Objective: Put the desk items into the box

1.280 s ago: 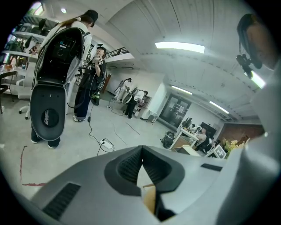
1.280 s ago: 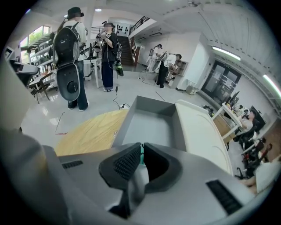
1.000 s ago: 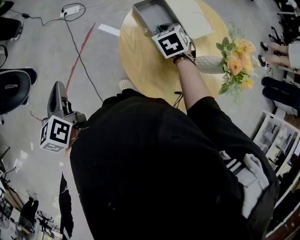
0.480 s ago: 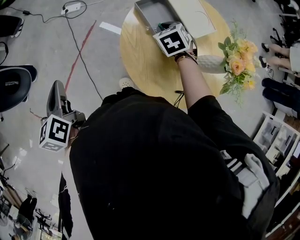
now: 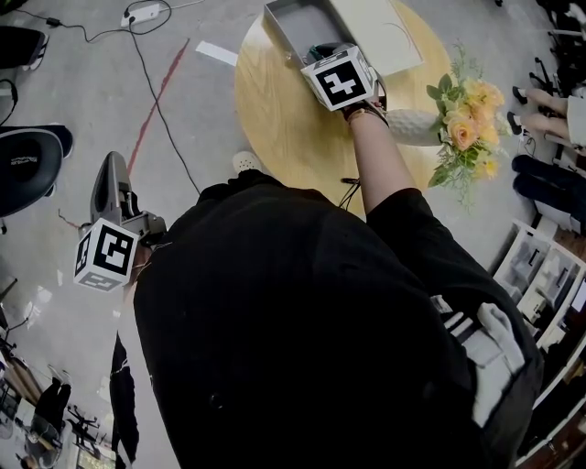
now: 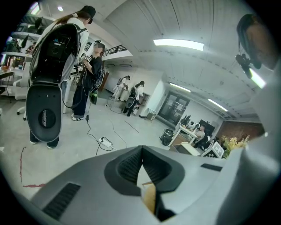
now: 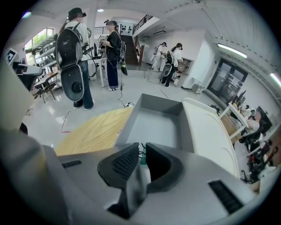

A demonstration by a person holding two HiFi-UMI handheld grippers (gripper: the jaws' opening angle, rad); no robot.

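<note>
Two claws: closed.
Left claw (image 6: 141,148): empty, above floor (image 6: 74,132).
Right claw (image 7: 142,147): pinching green item (image 7: 143,158) over box (image 7: 153,127) on table (image 7: 92,132).

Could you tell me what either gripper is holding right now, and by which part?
The right gripper pinches a small green item with black wire loops, above the box; which part cannot be told. The left gripper holds nothing.

Open hall under strip lighting

A glossy grey floor (image 5: 73,110) carries a red tape line (image 5: 157,96), a white power strip (image 5: 142,16), black chairs (image 5: 27,172) and a round wooden worktop (image 5: 284,128); strip lights (image 6: 178,44) cross the white ceiling.
</note>
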